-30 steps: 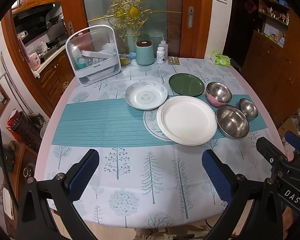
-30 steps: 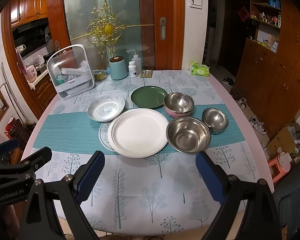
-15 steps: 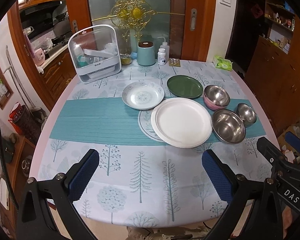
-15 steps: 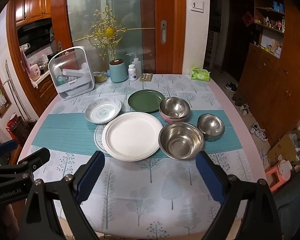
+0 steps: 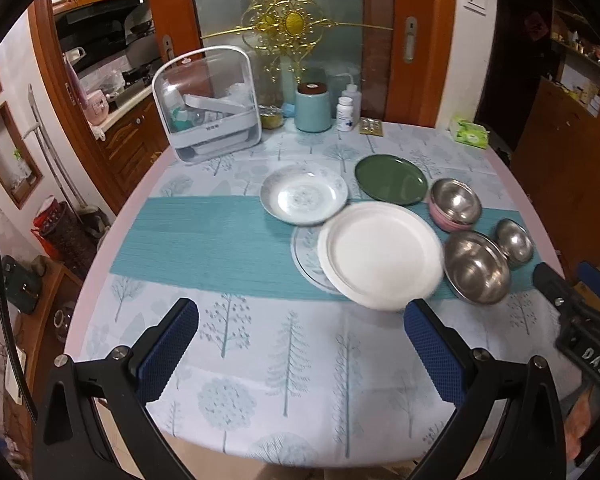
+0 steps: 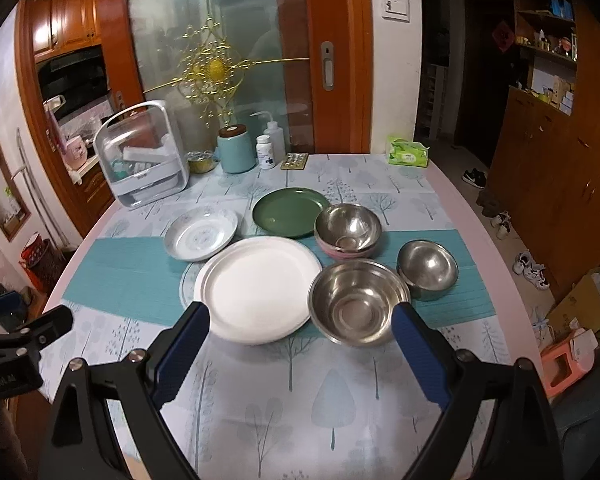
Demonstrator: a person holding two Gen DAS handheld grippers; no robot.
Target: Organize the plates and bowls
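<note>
A large white plate [image 5: 380, 254] [image 6: 258, 288] lies mid-table, partly over a patterned plate [image 5: 306, 254]. Behind it sit a floral deep plate [image 5: 303, 193] [image 6: 201, 233] and a green plate [image 5: 391, 179] [image 6: 289, 212]. To the right are a big steel bowl [image 5: 477, 267] [image 6: 358, 302], a small steel bowl [image 5: 514, 242] [image 6: 427, 269] and a steel bowl nested in a pink bowl [image 5: 455, 204] [image 6: 348, 230]. My left gripper [image 5: 300, 344] and right gripper [image 6: 300, 340] both hang open and empty over the near table edge.
A white lidded dish rack [image 5: 208, 104] stands at the back left. A teal canister [image 5: 313, 106], bottles [image 5: 346, 108], a blister pack [image 5: 371, 126] and a green tissue pack [image 5: 469, 132] line the far edge. Wooden cabinets [image 6: 560, 168] stand to the right.
Both grippers have drawn back and tilted up a little from the table, so the dishes look smaller and lower in view. No dish has moved; both stay open.
</note>
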